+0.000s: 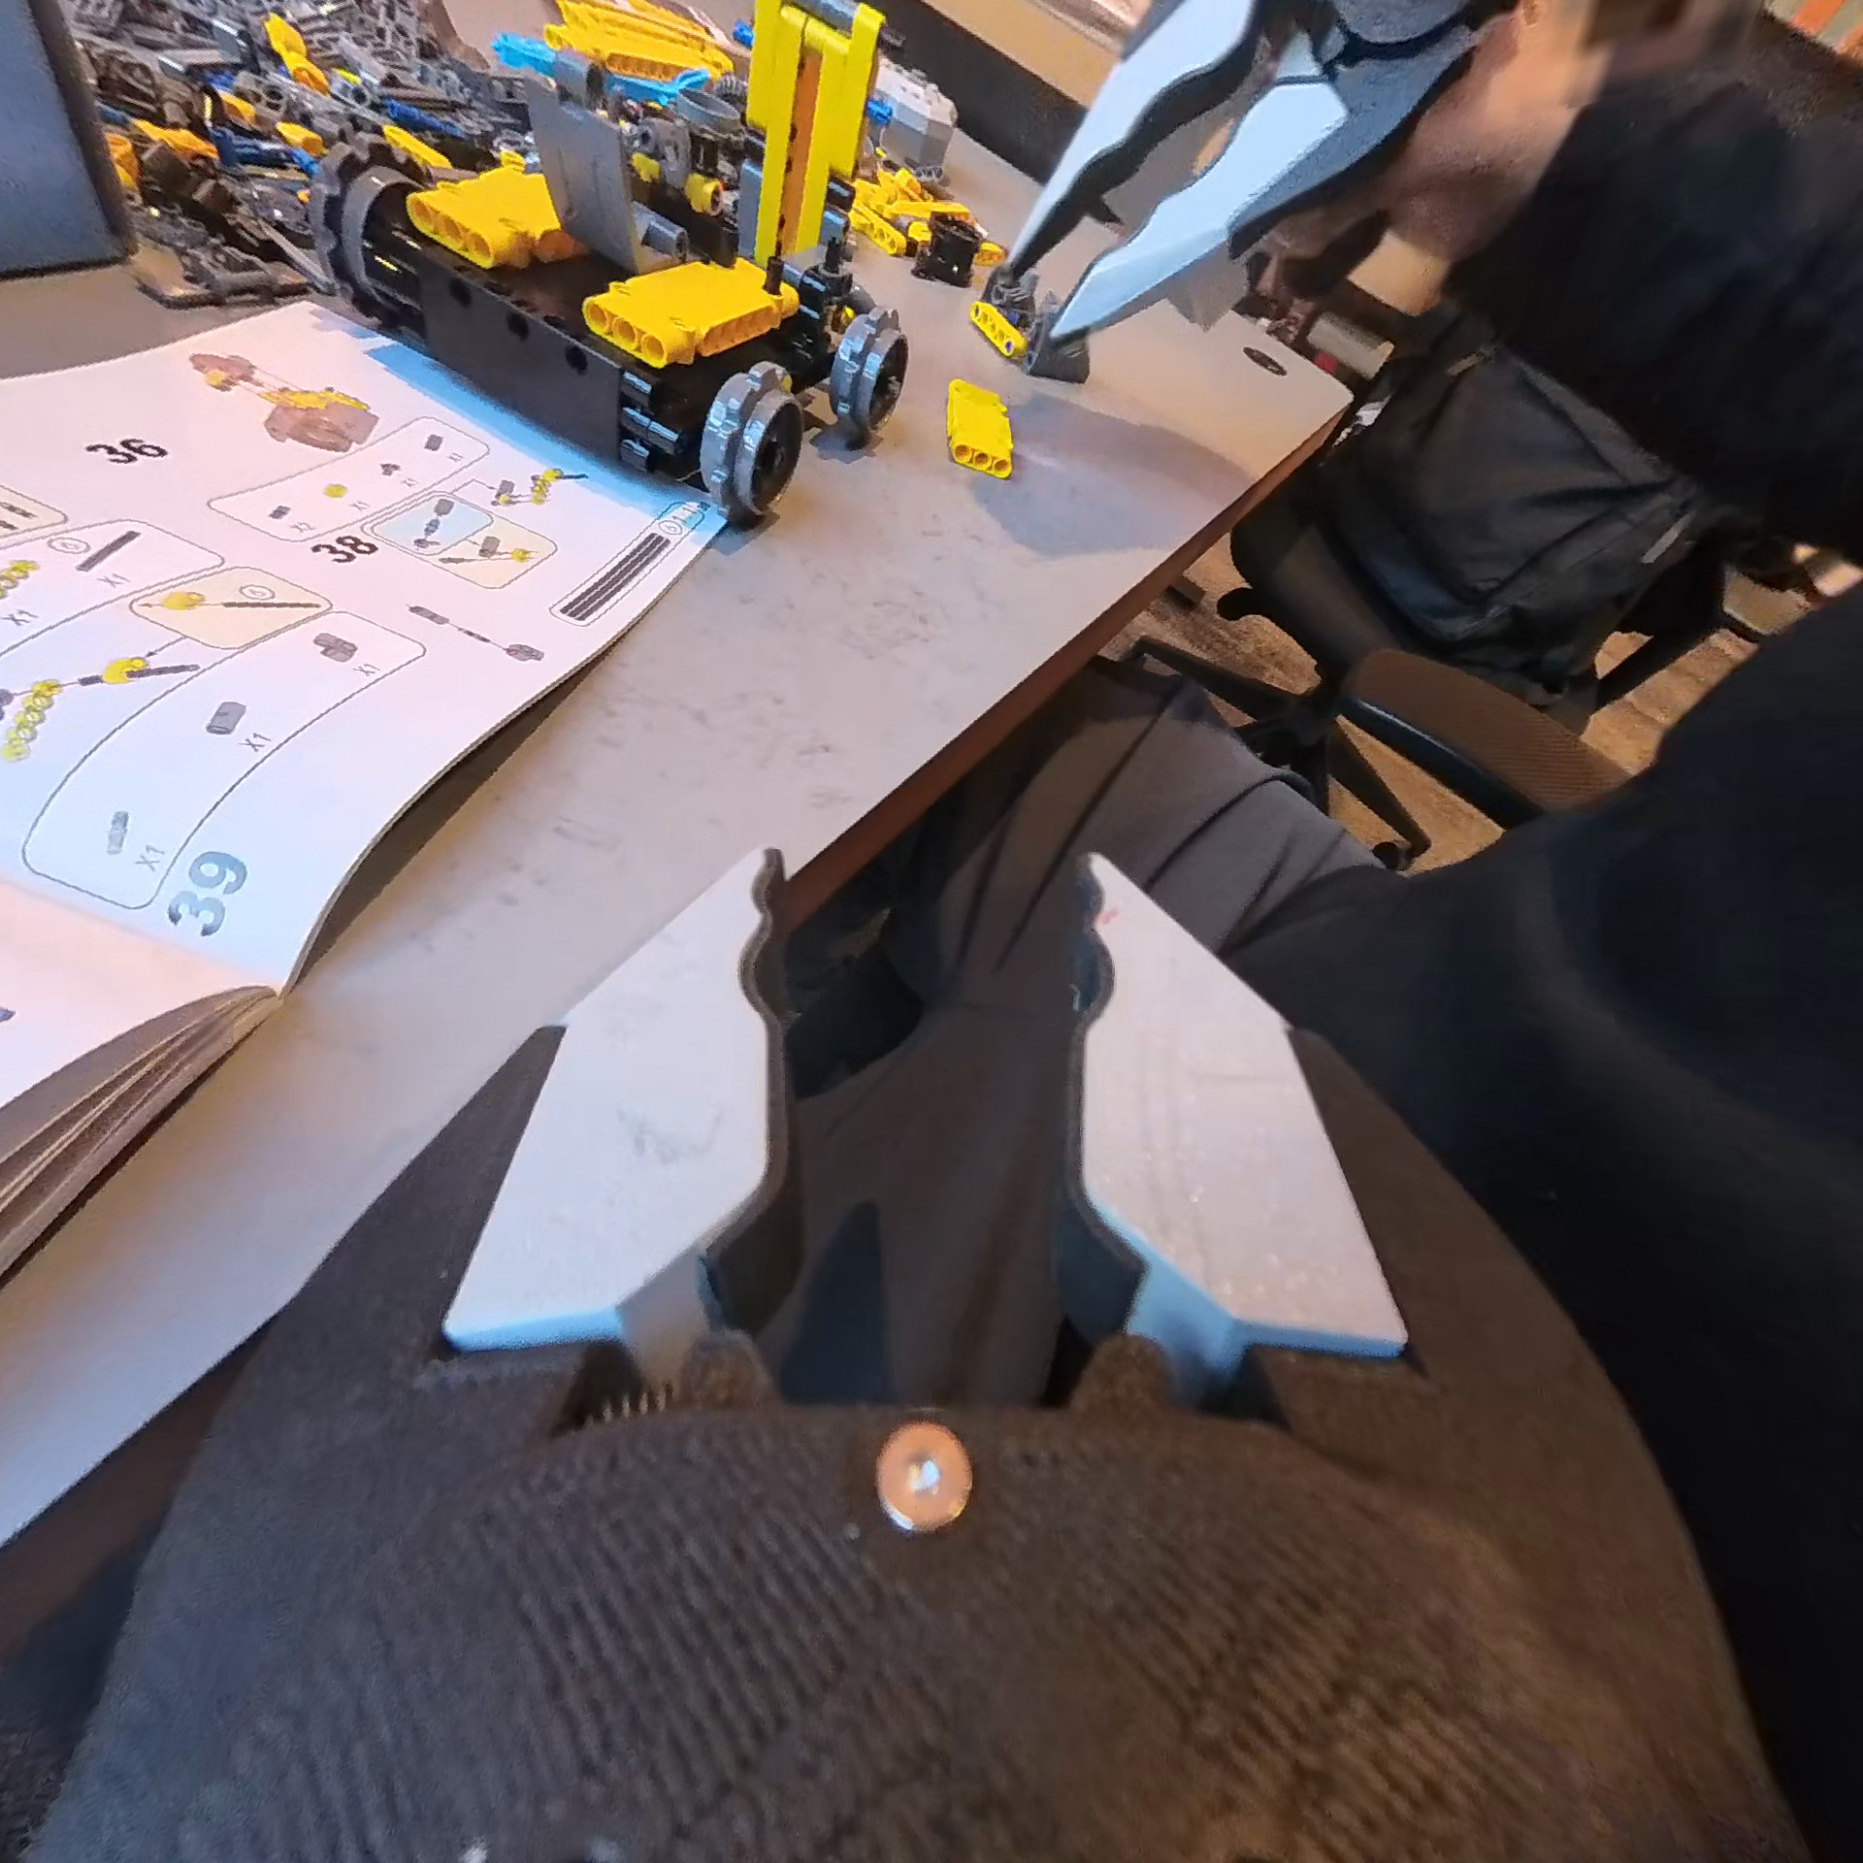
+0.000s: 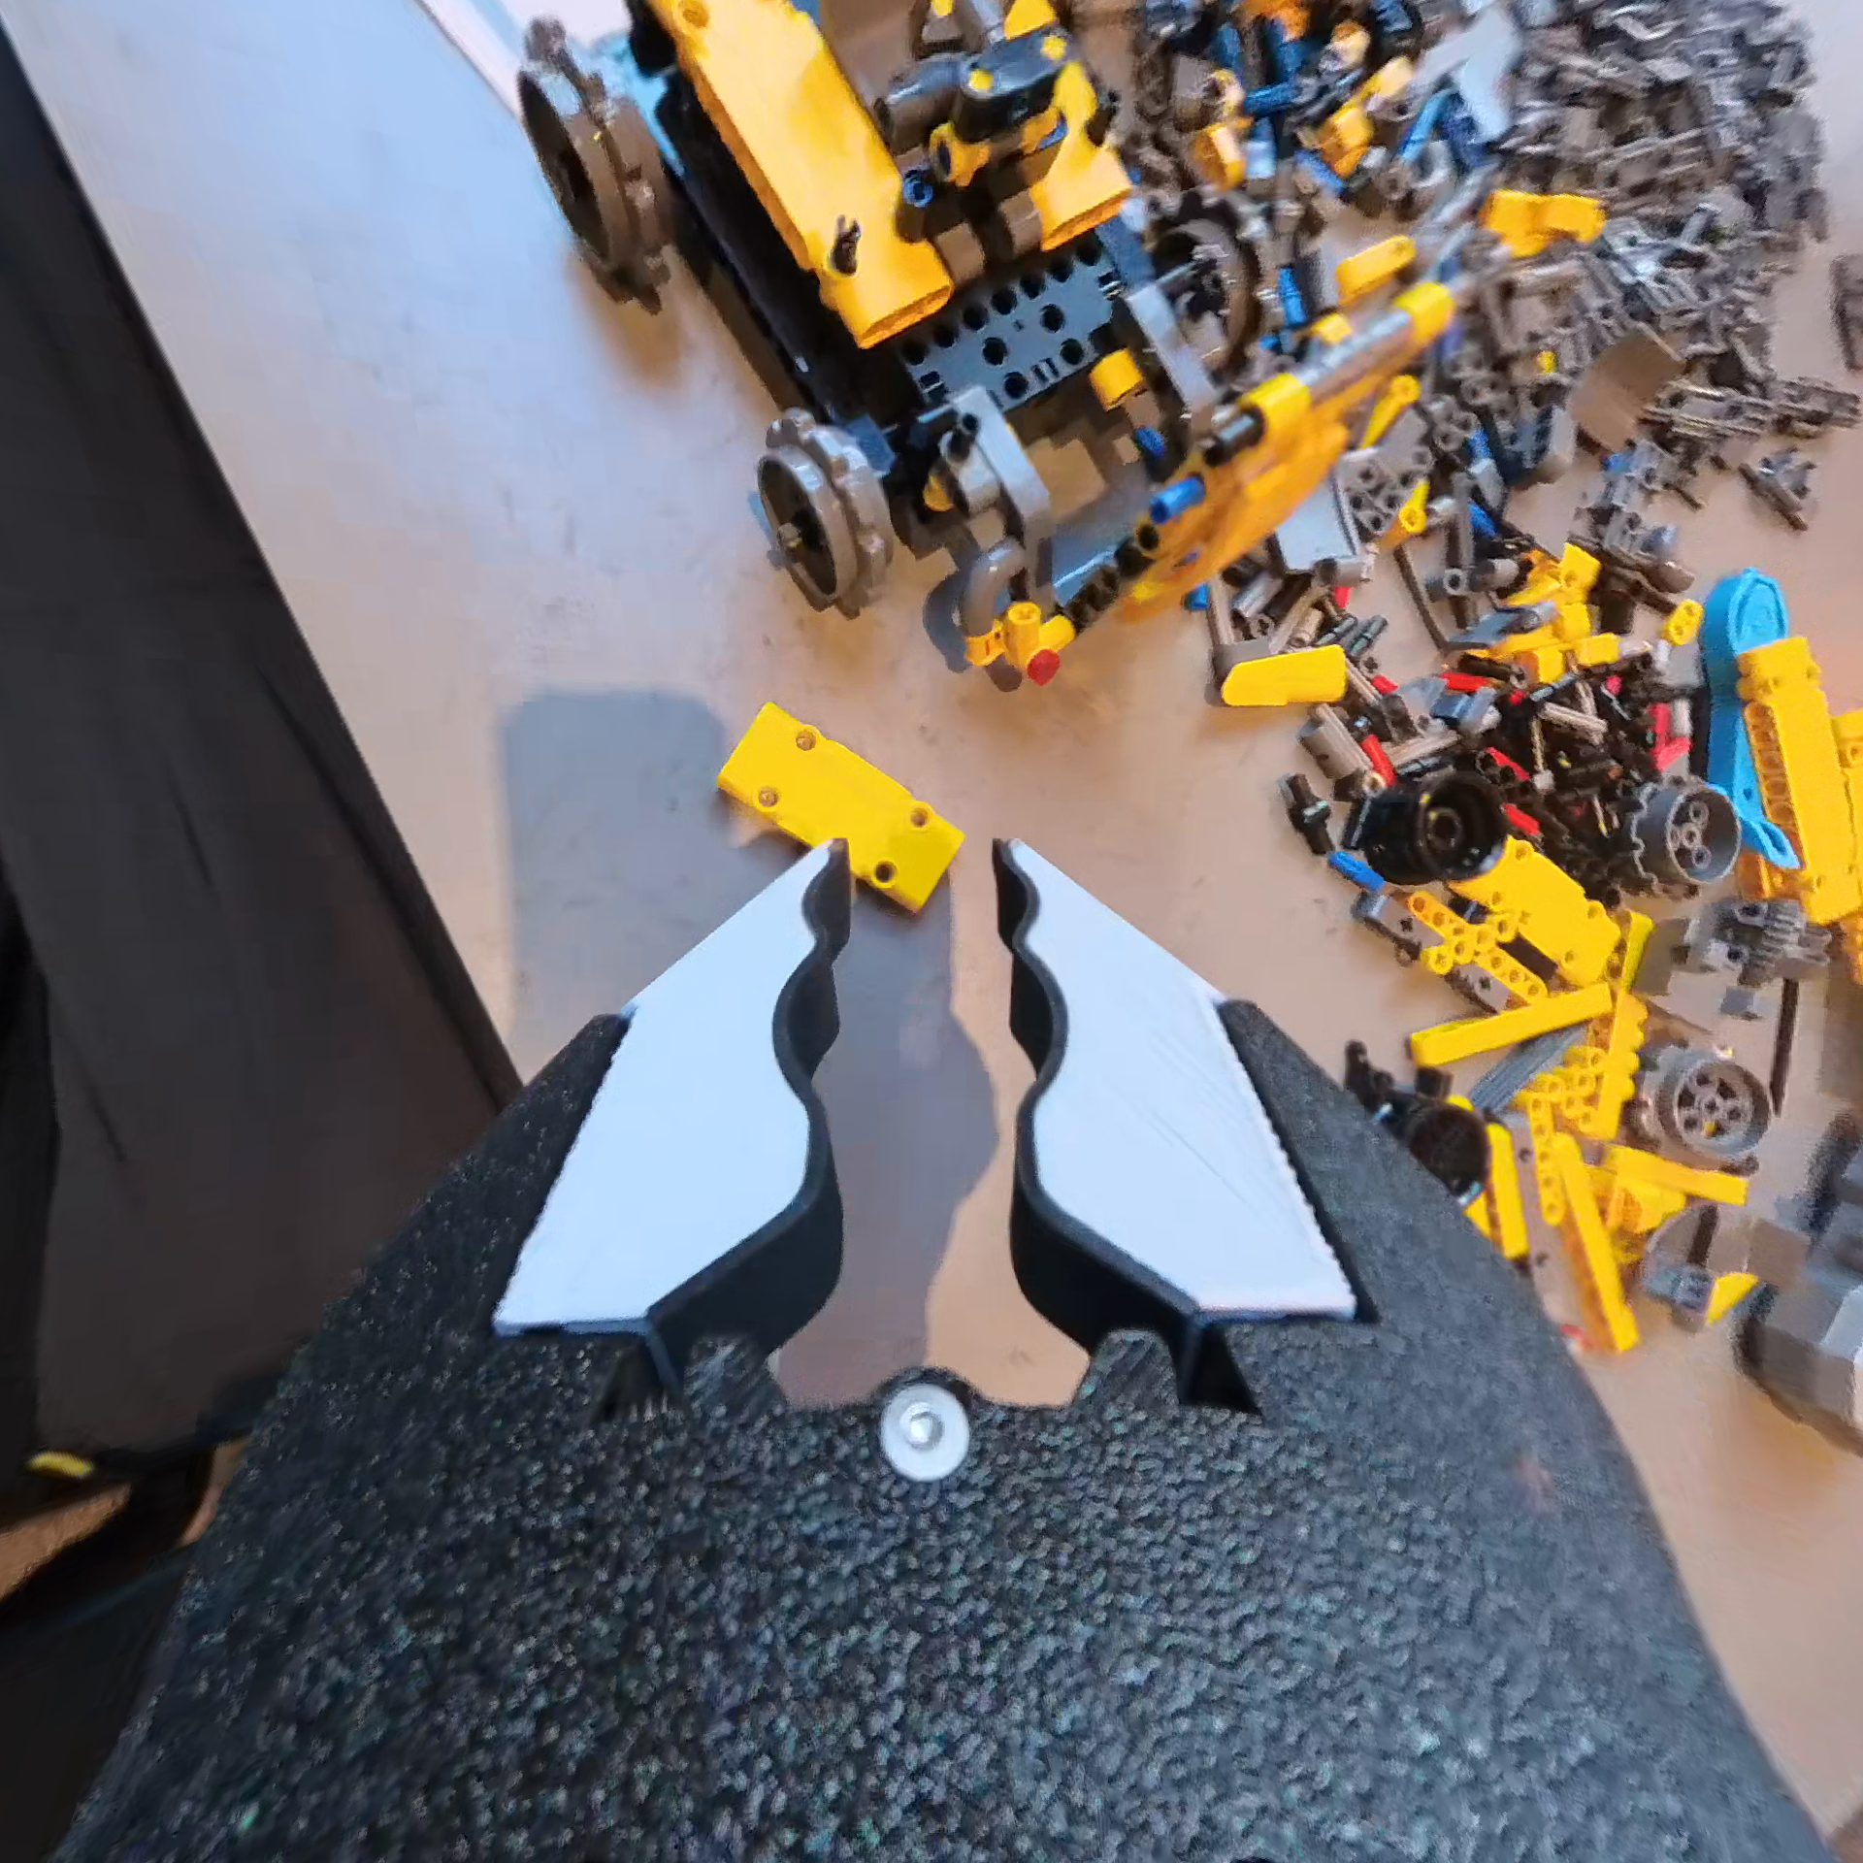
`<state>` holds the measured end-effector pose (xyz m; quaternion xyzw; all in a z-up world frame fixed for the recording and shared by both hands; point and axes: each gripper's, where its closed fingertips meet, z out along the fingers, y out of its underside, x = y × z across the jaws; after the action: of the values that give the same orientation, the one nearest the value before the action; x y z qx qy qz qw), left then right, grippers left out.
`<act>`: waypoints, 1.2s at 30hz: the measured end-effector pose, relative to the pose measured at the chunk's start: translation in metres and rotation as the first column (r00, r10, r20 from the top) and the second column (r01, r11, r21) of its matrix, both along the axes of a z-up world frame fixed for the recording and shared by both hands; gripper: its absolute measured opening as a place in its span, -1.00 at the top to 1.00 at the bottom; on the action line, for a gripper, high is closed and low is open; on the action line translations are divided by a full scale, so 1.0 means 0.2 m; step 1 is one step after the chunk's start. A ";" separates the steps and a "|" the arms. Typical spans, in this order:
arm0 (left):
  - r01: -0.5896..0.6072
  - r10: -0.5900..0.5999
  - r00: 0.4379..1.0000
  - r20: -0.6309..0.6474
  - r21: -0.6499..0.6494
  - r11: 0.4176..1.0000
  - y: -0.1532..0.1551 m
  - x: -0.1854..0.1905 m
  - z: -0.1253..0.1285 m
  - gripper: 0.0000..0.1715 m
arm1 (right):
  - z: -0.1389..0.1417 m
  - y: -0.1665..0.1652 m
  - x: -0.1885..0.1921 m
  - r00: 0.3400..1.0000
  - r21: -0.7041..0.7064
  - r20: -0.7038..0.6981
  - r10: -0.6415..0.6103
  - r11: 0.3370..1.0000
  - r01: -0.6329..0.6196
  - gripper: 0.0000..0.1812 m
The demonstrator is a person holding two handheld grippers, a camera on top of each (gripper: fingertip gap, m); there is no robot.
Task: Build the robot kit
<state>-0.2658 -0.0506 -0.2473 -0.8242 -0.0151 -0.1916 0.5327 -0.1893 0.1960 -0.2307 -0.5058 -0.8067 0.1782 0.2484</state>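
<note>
My left gripper (image 1: 927, 877) is open and empty, held low over the front edge of the grey table (image 1: 706, 726) and above a person's lap. My right gripper (image 2: 919, 852) is open and empty, tips pointing down at the table. A flat yellow panel piece (image 2: 837, 801) lies just beyond its left fingertip. In the left wrist view the right gripper (image 1: 1033, 302) stands over a small grey and yellow piece (image 1: 1013, 325), with the yellow panel (image 1: 978, 428) a little nearer. A half-built yellow and black vehicle model (image 1: 605, 333) stands beside them and also shows in the right wrist view (image 2: 1008, 353).
An open instruction booklet (image 1: 252, 605) lies at the left of the table. A heap of loose yellow, grey and blue parts (image 2: 1563, 806) covers the table beyond the model. An office chair (image 1: 1462, 726) and a dark bag (image 1: 1492, 524) stand past the table edge. My hands' fingertips stand some 25 centimeters from each other.
</note>
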 end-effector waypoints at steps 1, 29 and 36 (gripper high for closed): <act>-0.004 0.004 1.000 -0.008 -0.006 1.000 0.00 0.00 -0.01 0.36 | 0.01 0.01 0.01 0.999 -0.012 -0.035 -0.025 1.000 0.025 0.68; -0.122 0.127 0.962 -0.241 0.035 0.992 0.24 0.01 0.00 0.42 | 0.14 0.65 0.06 0.832 -0.285 -0.344 -0.436 0.892 0.350 0.87; -0.178 0.173 0.942 -0.288 0.009 0.984 0.31 -0.01 -0.02 0.49 | 0.04 0.68 -0.21 0.895 -0.271 -0.260 -0.361 0.917 0.292 0.91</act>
<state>-0.2675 0.0107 -0.2518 -0.8432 -0.0126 -0.0214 0.5370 -0.2322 0.3317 -0.2224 -0.6259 -0.6361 0.2994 0.3375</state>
